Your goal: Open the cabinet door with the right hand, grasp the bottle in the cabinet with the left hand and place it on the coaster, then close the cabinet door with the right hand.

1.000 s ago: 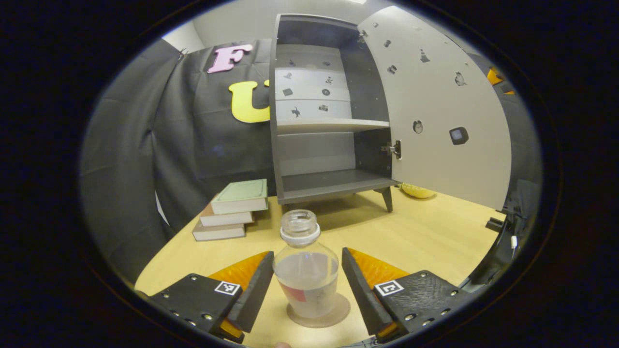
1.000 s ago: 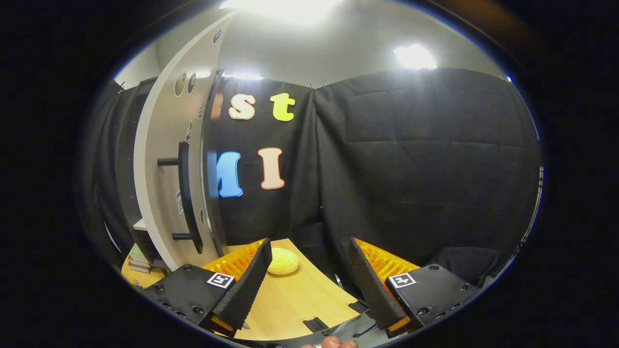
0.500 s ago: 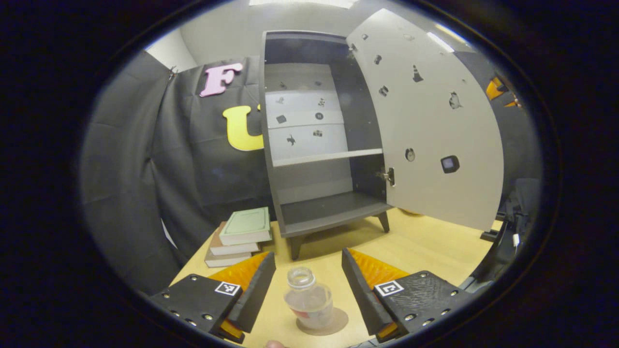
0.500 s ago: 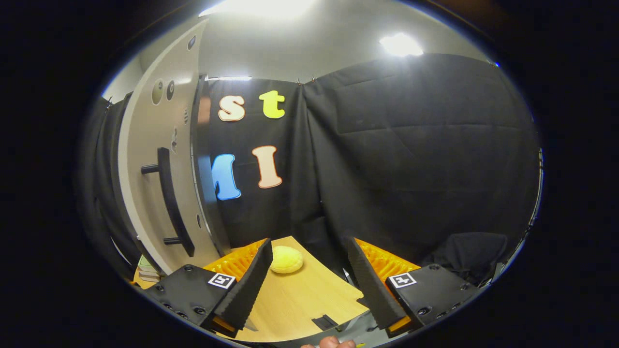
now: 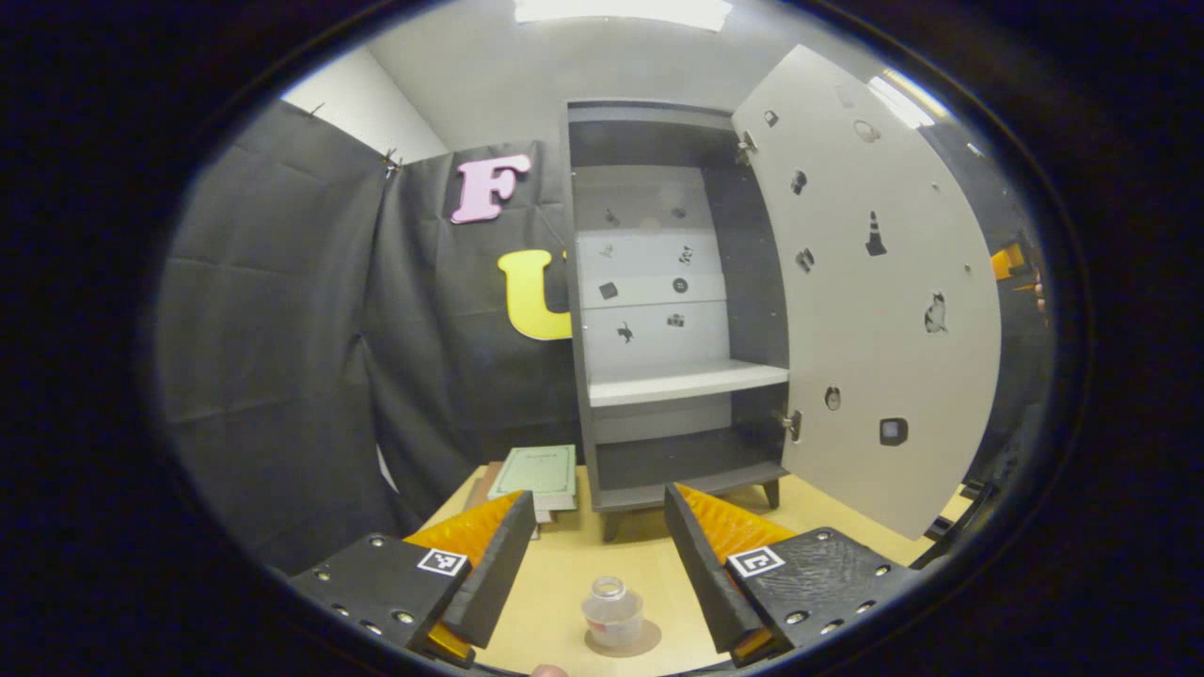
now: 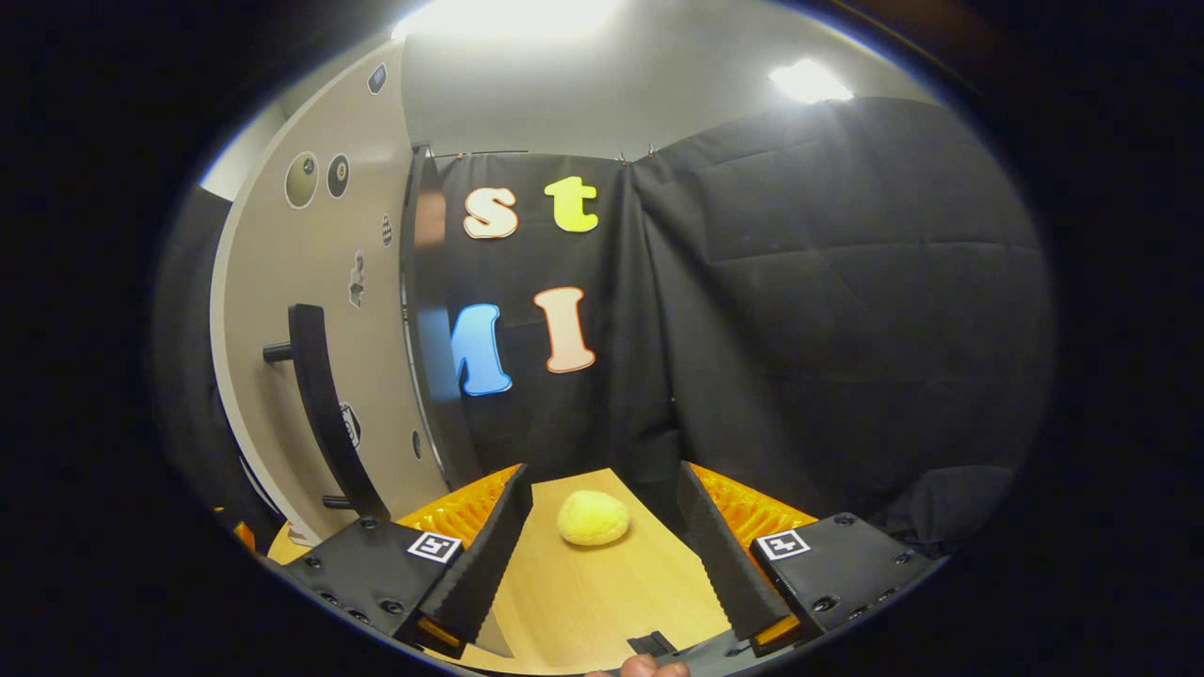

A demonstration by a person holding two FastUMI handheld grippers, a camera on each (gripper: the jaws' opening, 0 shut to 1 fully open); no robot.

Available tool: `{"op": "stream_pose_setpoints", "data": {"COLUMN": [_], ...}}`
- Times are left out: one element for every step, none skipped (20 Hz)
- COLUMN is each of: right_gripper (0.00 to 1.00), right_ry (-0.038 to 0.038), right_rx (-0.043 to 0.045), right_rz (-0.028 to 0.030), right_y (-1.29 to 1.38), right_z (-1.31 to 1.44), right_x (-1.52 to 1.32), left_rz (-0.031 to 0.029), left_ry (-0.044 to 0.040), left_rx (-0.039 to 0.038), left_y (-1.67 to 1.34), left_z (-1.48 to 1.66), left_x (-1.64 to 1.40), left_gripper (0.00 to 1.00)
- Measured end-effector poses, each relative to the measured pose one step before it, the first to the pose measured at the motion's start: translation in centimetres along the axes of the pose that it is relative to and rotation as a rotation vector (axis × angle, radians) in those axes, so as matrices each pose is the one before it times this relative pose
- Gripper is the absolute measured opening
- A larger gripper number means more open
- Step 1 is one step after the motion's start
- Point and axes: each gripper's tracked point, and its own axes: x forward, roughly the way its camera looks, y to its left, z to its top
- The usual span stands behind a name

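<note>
In front of the open cabinet (image 5: 658, 310), the bottle (image 5: 611, 612) sits upright on the coaster (image 5: 640, 642), left gripper (image 5: 593, 555) and right gripper (image 6: 602, 545) both wide and empty; door (image 6: 310, 329) looks light, rigid, best taken at its bar handle (image 6: 324, 414).

small clear plastic bottle (image 5: 611, 611): smooth, glossy
round brown coaster (image 5: 644, 643): matt, perhaps cork
pale wood-grain table (image 5: 564, 602): smooth
grey cabinet door (image 5: 875, 310): matt
black bar handle (image 6: 320, 414): satin
</note>
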Motion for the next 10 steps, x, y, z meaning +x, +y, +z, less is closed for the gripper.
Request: {"op": "stream_pose_setpoints", "data": {"right_gripper": [0.98,0.93,0.98,0.93,0.98,0.98,0.98,0.98,0.93,0.98], "right_ry": [0.00069,-0.00168,-0.00469,-0.00579,-0.0031,-0.00031,-0.00169,-0.0036,-0.00488,-0.00009], "right_rx": [0.00584,0.00141,-0.00549,-0.01469,-0.02137,-0.01839,-0.01731,-0.00804,-0.00225,0.00074], "right_rz": [0.02866,0.02653,0.0228,0.016,0.01765,0.01271,0.01371,0.01227,0.01392,0.01794], "right_y": [0.526,0.436,0.226,0.045,0.073,0.071,0.048,0.067,0.074,0.229], "right_z": [0.437,0.428,0.372,0.264,0.289,0.067,0.222,0.156,0.154,-0.007], "right_x": [0.341,0.423,0.408,0.301,0.424,0.174,0.14,0.117,0.024,0.136], "left_rz": [0.00226,0.00145,0.00076,0.00057,0.00428,0.01183,0.01647,0.01298,0.00617,0.00434], "left_ry": [0.01159,0.01081,0.01195,0.01464,0.0218,0.0127,0.01201,0.00885,0.00737,0.00665], "left_rx": [-0.00227,-0.01026,-0.01911,-0.02529,-0.02661,-0.01904,-0.02049,-0.02652,-0.03326,-0.03593], "left_y": [-0.331,-0.254,-0.243,-0.315,-0.379,-0.027,-0.095,-0.288,-0.375,-0.398], "left_z": [0.897,0.819,0.715,0.552,0.376,0.351,0.43,0.315,0.397,0.337], "left_x": [-0.702,-0.502,-0.619,-0.552,-0.682,-0.543,-0.53,-0.526,-0.48,-0.444], "left_gripper": [0.85,0.84,0.84,0.83,0.83,0.83,0.83,0.83,0.83,0.83]}}
